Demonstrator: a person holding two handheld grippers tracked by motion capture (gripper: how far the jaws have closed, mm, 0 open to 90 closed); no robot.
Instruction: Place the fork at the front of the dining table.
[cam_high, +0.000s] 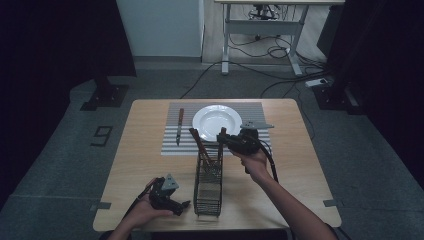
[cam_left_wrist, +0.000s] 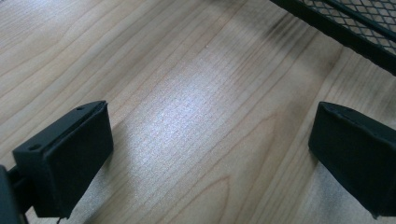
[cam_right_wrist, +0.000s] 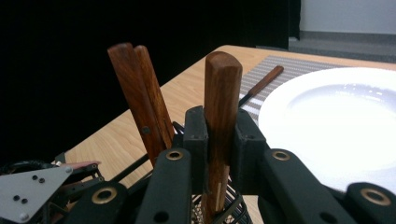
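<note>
A black wire cutlery basket (cam_high: 208, 185) stands on the wooden table (cam_high: 145, 165) near its front edge. Brown wooden handles (cam_high: 199, 142) stick up out of it. My right gripper (cam_high: 221, 136) hovers over the basket's far end, shut on one upright wooden handle (cam_right_wrist: 222, 93); the pads (cam_right_wrist: 195, 135) press on both its sides. Two more wooden handles (cam_right_wrist: 140, 93) lean just to the left in the right gripper view. My left gripper (cam_high: 182, 206) rests low beside the basket's near left side. Its jaws stand wide open over bare wood (cam_left_wrist: 210, 154).
A white plate (cam_high: 215, 120) sits on a striped grey placemat (cam_high: 172, 145) at the table's far middle. A wooden-handled knife (cam_high: 179, 125) lies on the mat left of the plate. The basket's mesh edge (cam_left_wrist: 355, 28) crosses the left gripper view's top right corner.
</note>
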